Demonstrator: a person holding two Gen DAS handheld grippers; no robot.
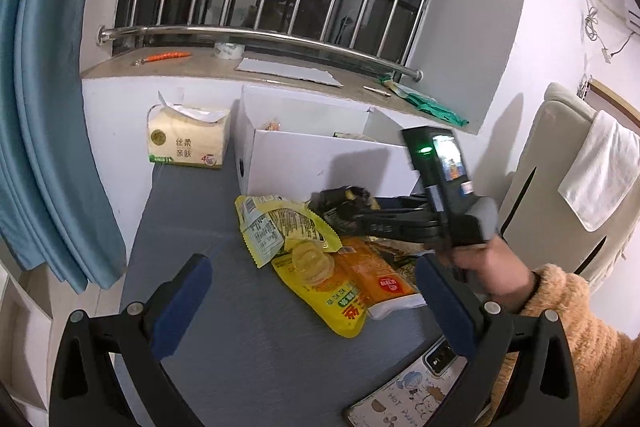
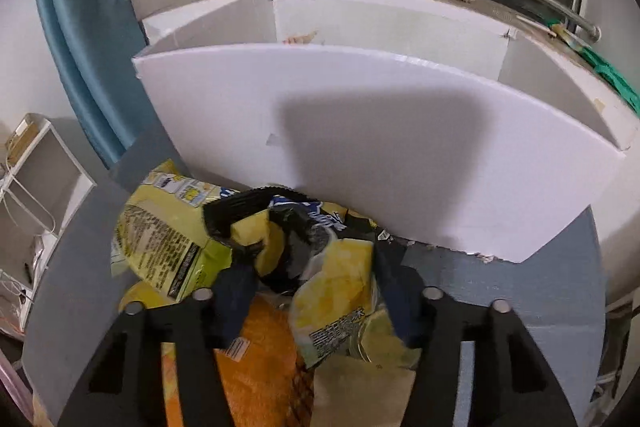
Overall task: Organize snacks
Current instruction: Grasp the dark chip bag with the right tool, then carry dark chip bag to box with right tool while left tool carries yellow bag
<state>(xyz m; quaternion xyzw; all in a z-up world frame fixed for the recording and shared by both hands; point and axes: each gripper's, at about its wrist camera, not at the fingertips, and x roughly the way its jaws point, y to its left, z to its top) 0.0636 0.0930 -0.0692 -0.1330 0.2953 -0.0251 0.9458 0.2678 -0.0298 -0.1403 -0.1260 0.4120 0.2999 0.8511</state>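
Several snack bags lie heaped on the grey table [image 1: 224, 339] in front of a white open box [image 1: 320, 155]. In the right wrist view, my right gripper [image 2: 310, 267] is shut on a crumpled black-and-yellow snack bag [image 2: 340, 287], with both blue pads pressing into it close to the box wall [image 2: 360, 147]. The left wrist view shows that gripper [image 1: 344, 203] on the dark bag [image 1: 340, 197], held by a hand [image 1: 488, 267]. My left gripper [image 1: 312, 267] hovers open over a yellow bag [image 1: 332, 291], and nothing is between its fingers. A yellow-green bag [image 1: 280, 227] and an orange bag [image 1: 376, 275] lie beside it.
A tissue pack [image 1: 184, 139] stands left of the box, against the wall. A phone [image 1: 412, 395] lies at the table's near right edge. Behind the box runs a windowsill [image 1: 280, 67] with a steel rail. A blue curtain [image 1: 52, 127] hangs on the left and a padded chair [image 1: 560, 167] stands on the right.
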